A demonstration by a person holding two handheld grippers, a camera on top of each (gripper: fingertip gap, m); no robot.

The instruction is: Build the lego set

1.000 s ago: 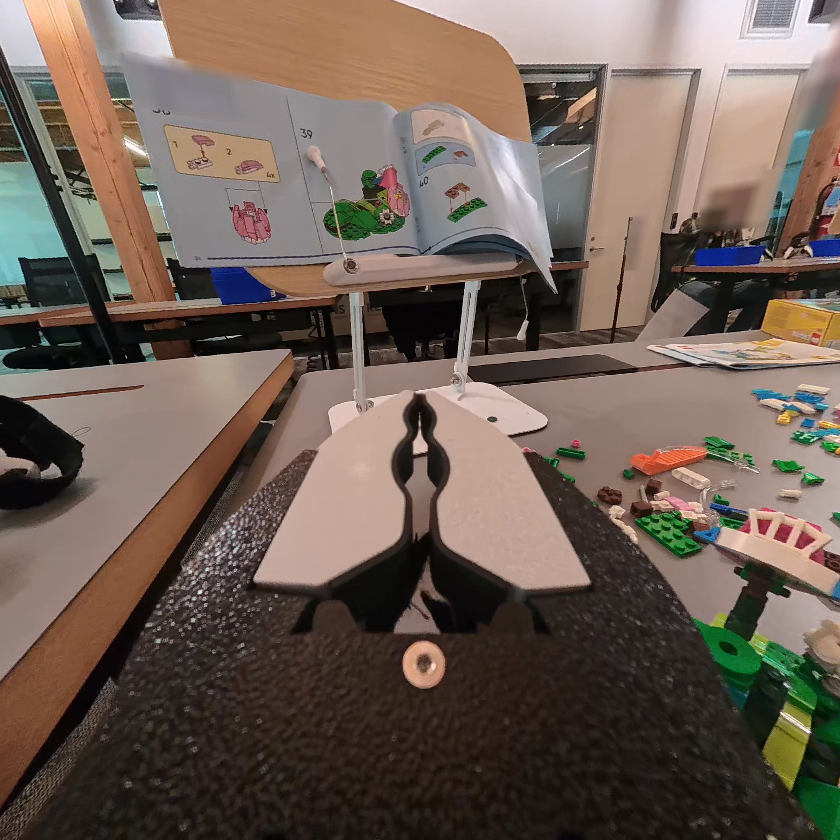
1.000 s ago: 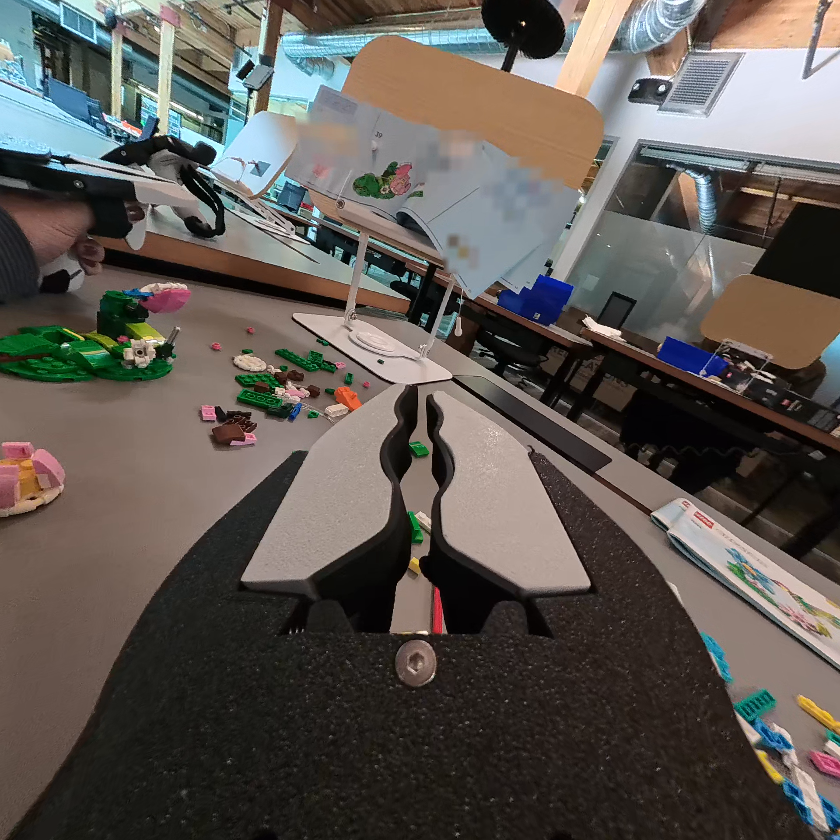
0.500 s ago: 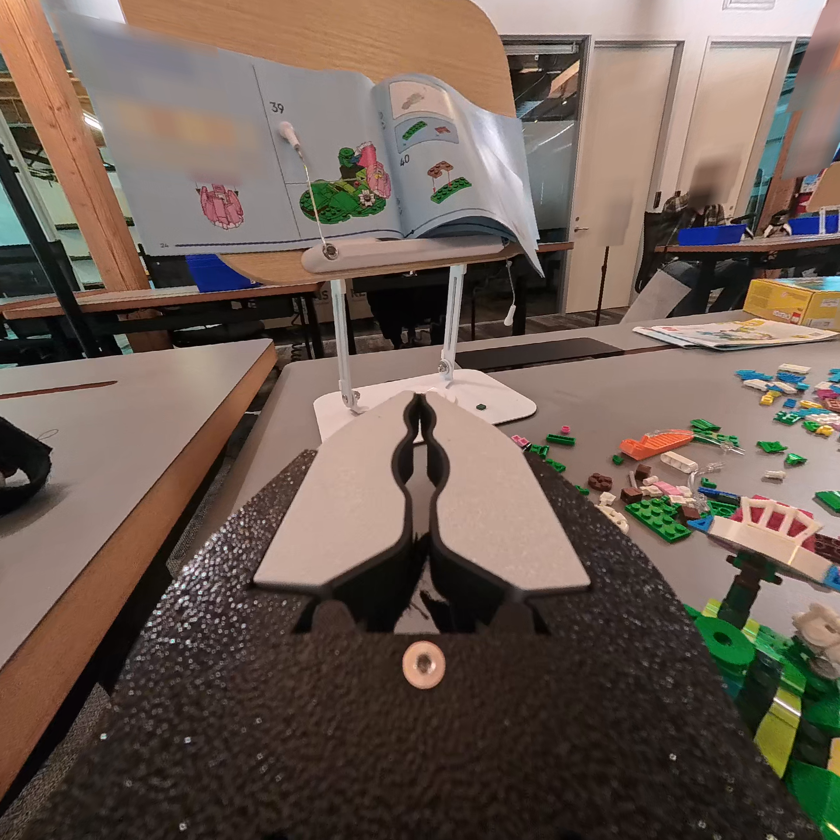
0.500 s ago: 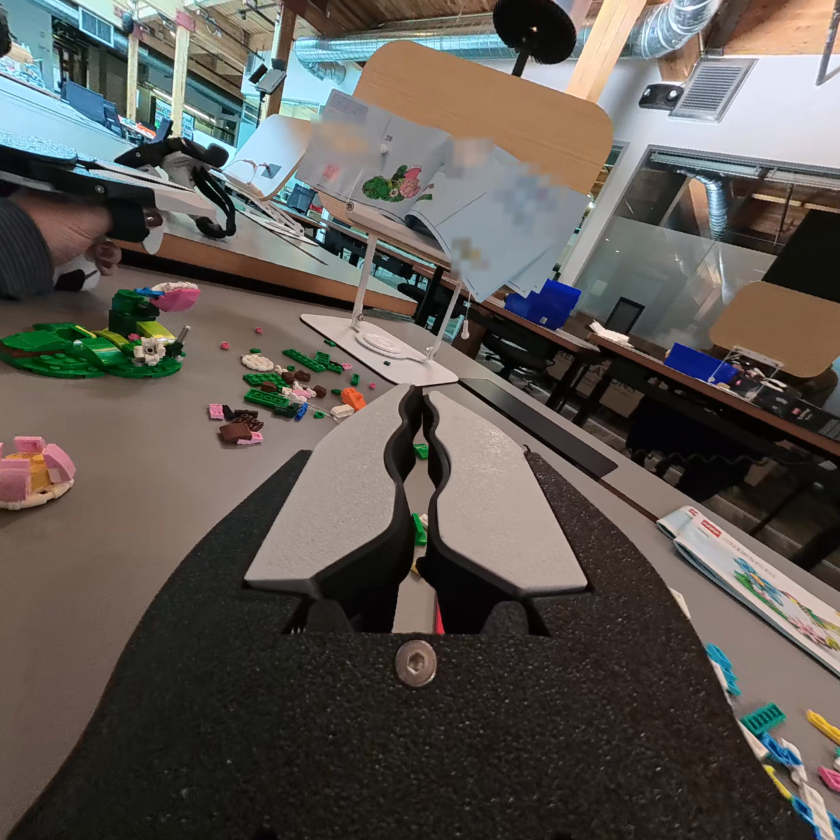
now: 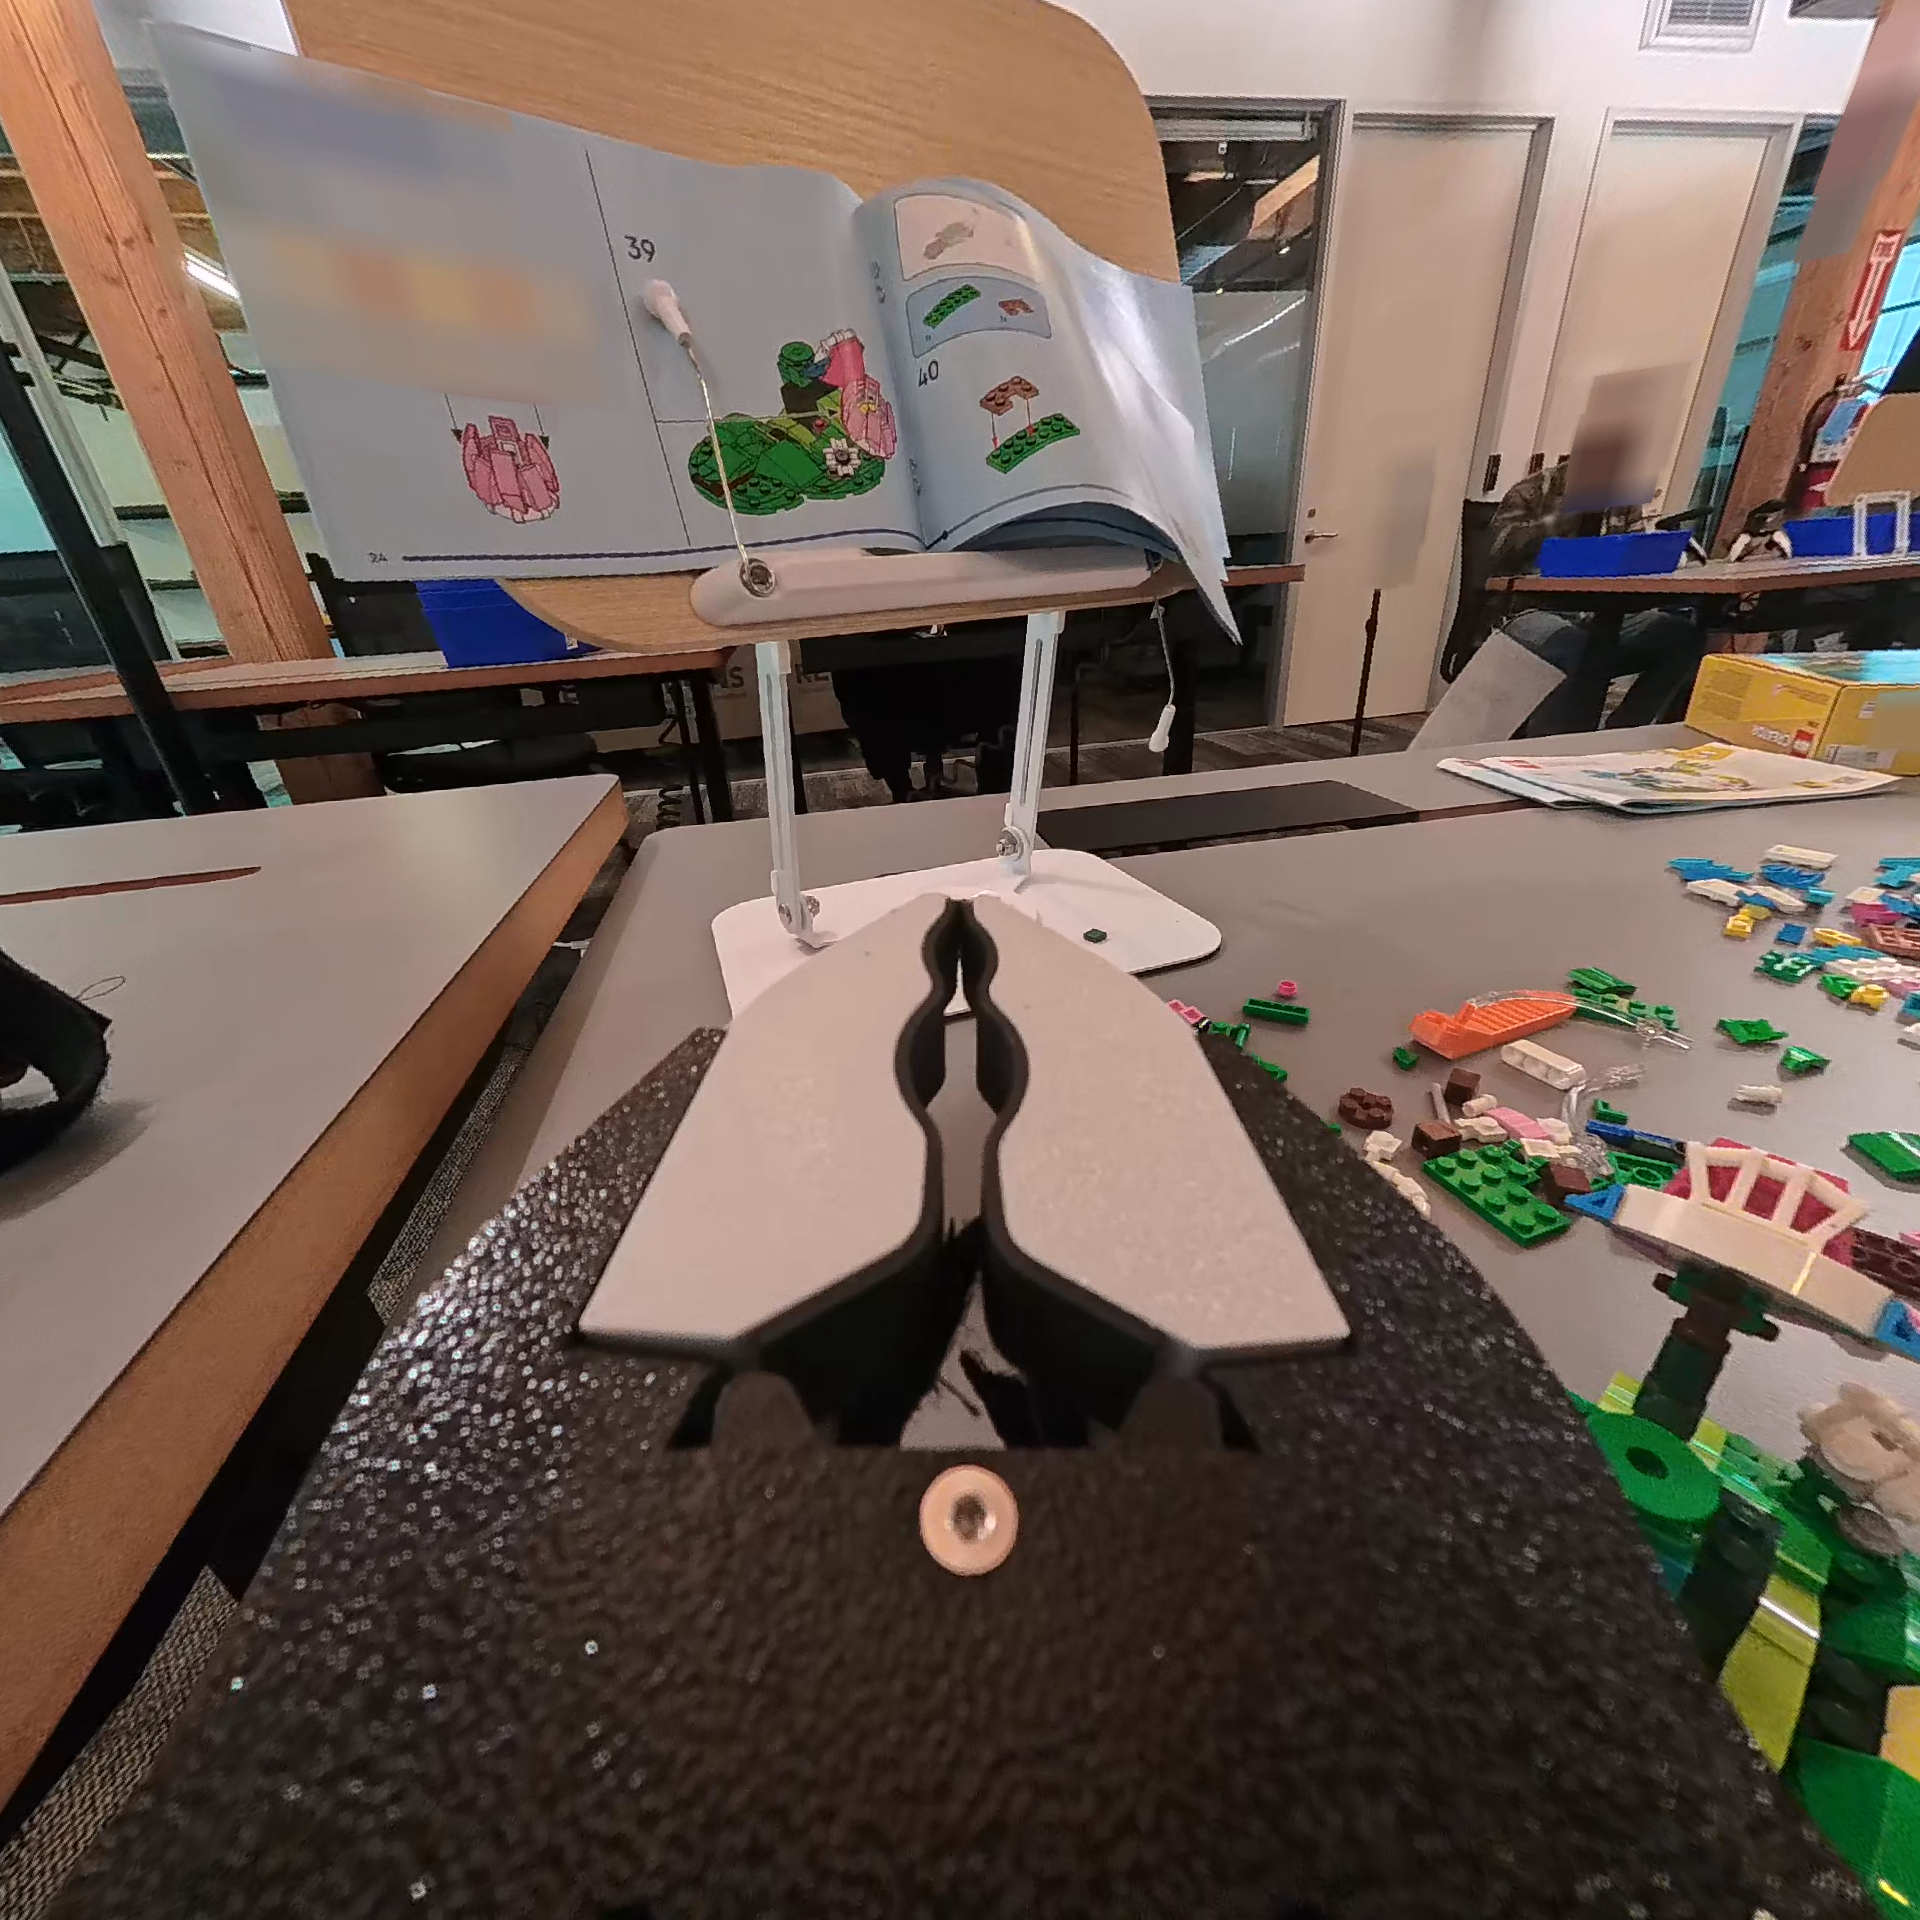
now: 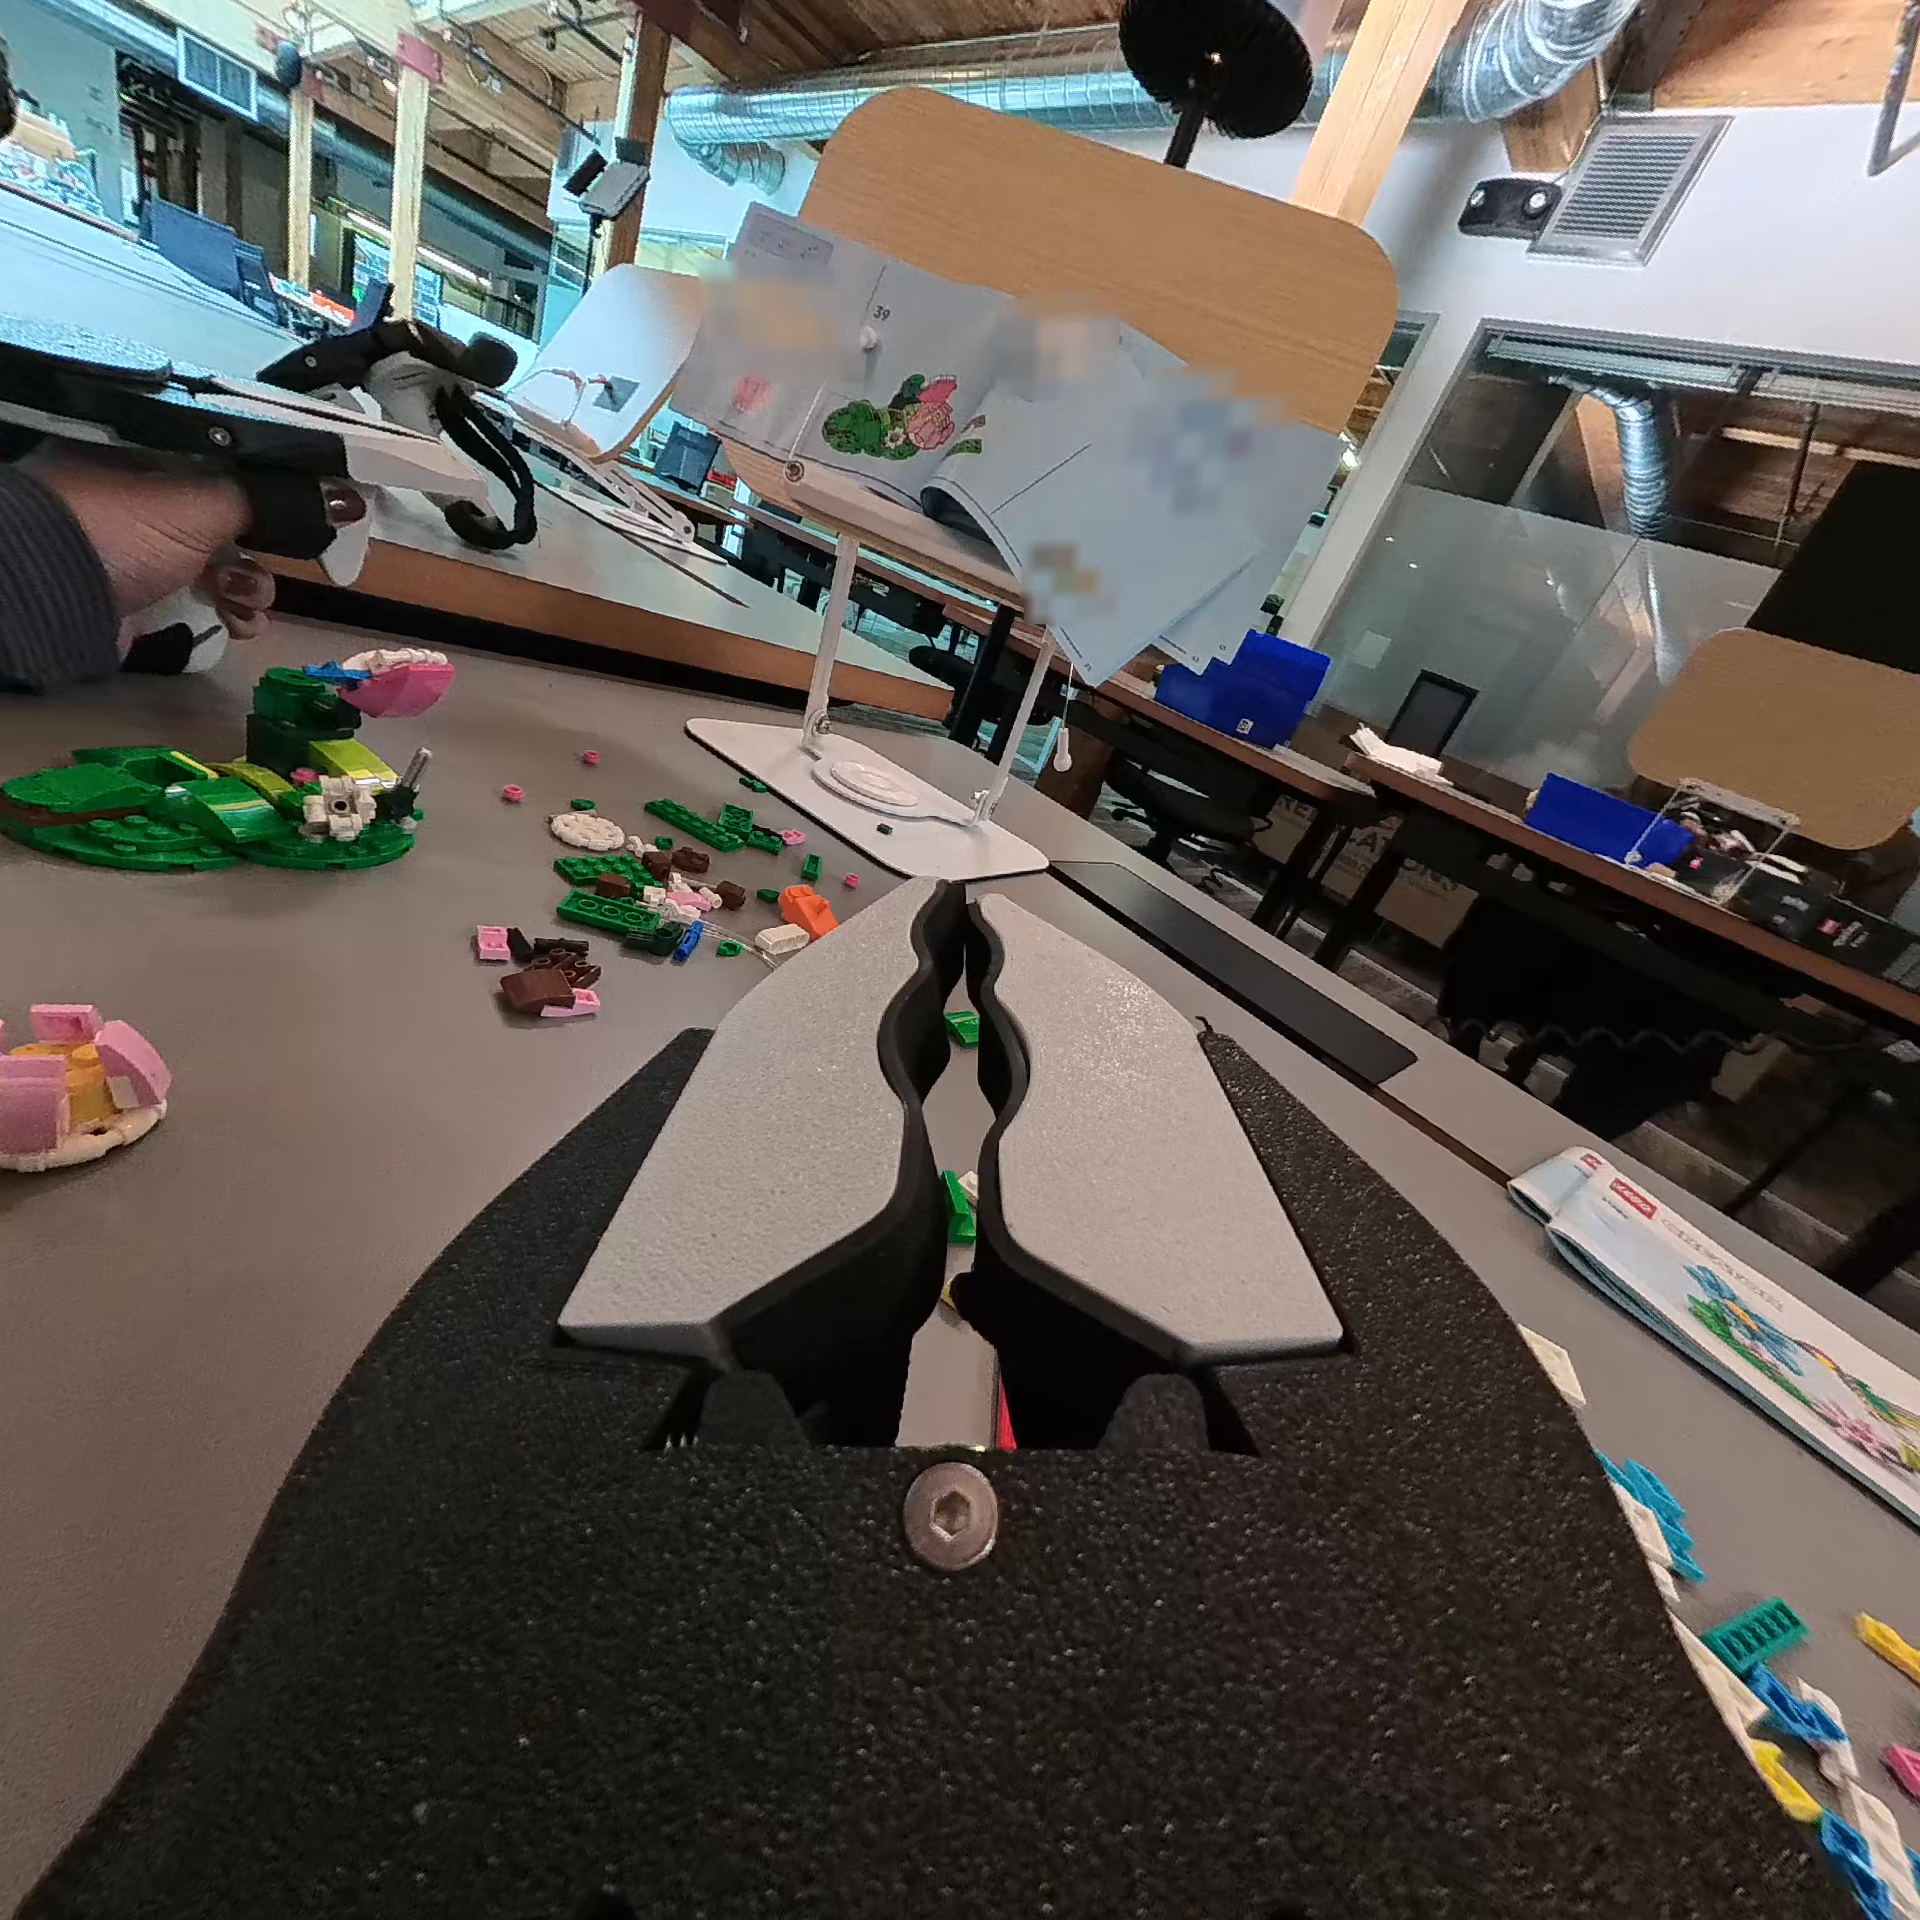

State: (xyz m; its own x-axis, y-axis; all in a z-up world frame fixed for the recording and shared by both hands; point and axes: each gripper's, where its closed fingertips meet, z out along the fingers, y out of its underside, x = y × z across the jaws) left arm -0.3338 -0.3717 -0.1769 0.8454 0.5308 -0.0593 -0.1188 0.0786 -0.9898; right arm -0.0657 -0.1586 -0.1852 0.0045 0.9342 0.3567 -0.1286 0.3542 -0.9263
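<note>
Since the left gripper (image 5: pixel 961 914) has swung a bit closer to the instruction booklet (image 5: pixel 727 384) on its stand, both it and the right gripper (image 6: pixel 956 894) hover pinched nearly shut and empty, looks like checking the next step while the green lily-pad build (image 6: pixel 208 810) and loose bricks (image 6: pixel 644 904) wait on the table.

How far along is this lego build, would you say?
Partly done. A green leafy base with a pink flower on top stands assembled, and a small pink and yellow flower sits apart. Nothing is in hand: left tongs and right tongs are shut and empty. Many loose bricks remain; the open instruction booklet is mid-book.
</note>
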